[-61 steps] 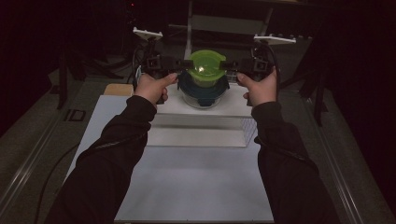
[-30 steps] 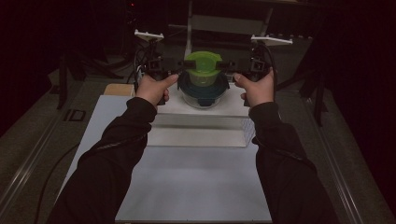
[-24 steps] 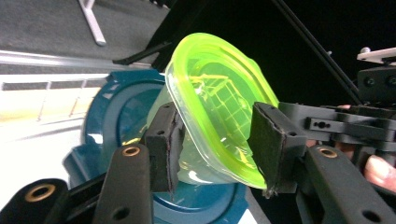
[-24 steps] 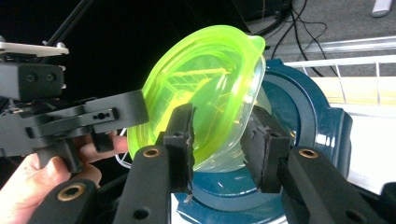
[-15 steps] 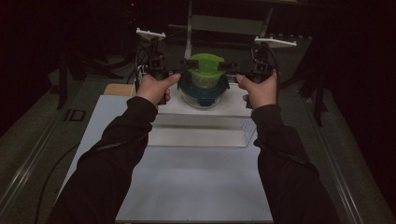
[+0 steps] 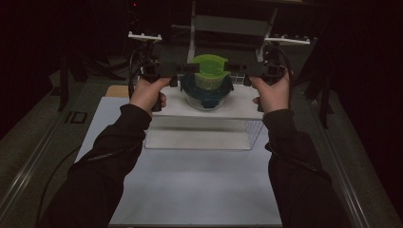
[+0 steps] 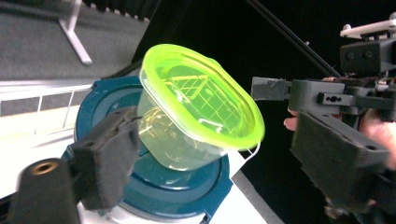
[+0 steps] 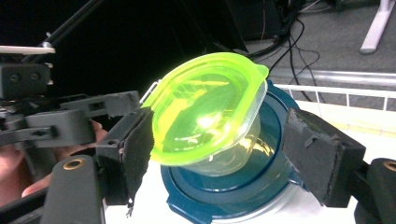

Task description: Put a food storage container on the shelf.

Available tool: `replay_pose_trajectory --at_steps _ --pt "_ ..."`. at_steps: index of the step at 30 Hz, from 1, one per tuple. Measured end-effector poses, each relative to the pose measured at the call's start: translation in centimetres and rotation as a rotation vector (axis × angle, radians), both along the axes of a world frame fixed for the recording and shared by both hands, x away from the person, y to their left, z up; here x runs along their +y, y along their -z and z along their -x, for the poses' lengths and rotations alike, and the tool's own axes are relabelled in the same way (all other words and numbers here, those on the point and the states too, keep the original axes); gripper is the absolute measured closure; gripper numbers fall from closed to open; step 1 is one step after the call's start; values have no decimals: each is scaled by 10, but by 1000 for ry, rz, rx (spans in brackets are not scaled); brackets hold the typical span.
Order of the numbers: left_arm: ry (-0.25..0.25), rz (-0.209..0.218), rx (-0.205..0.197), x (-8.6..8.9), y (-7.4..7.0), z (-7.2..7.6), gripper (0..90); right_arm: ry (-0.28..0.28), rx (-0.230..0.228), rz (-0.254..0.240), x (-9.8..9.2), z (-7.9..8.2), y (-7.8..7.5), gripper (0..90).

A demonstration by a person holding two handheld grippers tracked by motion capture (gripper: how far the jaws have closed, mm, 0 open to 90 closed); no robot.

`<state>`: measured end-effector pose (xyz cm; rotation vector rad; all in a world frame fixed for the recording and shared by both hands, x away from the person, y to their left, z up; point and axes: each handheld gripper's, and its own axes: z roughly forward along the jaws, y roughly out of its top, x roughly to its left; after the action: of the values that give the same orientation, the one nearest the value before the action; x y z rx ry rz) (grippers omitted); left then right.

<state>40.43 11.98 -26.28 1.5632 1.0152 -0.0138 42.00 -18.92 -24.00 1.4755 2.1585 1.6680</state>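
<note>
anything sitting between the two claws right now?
Yes: a green-lidded tub on a blue-lidded bowl, in the high view. The left claw and right claw flank it, both just opening; the right gripper view shows gaps beside its pads.

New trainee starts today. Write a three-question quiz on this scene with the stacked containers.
1. True or false: the small green-lidded container stands on the lid of the blue-lidded container.
2. What do the containers rest on: A) a raised white shelf, B) a metal tray, C) the floor?
3. Does the left gripper or the right gripper press its pads on the green-lidded container?

Key
1. True.
2. A.
3. Neither: both sets of jaws have just been opening and stand open at its sides, the container between the right gripper's jaws, with a gap at the right pad.
</note>
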Motion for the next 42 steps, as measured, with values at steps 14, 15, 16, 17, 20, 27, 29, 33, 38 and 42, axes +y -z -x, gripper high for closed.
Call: replay_pose_trajectory --at_steps 14,15,16,17,20,27,29,33,38,42 --pt "67 -65 -151 1 21 55 22 -56 -57 42 -10 35 28 217" --pt "76 -69 -157 0 24 60 22 -61 -57 43 -12 39 36 217" --pt "83 -72 -161 0 25 62 22 -61 -57 43 -12 39 36 217" --pt "91 -76 -163 -1 28 67 22 -62 -59 40 -13 41 39 217" --pt "104 -77 -174 -1 37 76 22 -79 -59 51 -15 51 53 218" --pt "127 -107 -174 -6 70 95 22 -123 -50 62 -18 74 90 219" --pt "136 -114 -165 -6 80 99 22 -134 -48 58 -19 80 101 219" --pt "147 -132 -174 -7 95 109 22 -143 -61 56 -21 92 121 218" --pt "164 -139 -174 -7 109 119 22 -155 -64 57 -19 100 135 218" --pt "194 -157 -183 -11 121 129 22 -168 -63 63 -17 109 148 215"
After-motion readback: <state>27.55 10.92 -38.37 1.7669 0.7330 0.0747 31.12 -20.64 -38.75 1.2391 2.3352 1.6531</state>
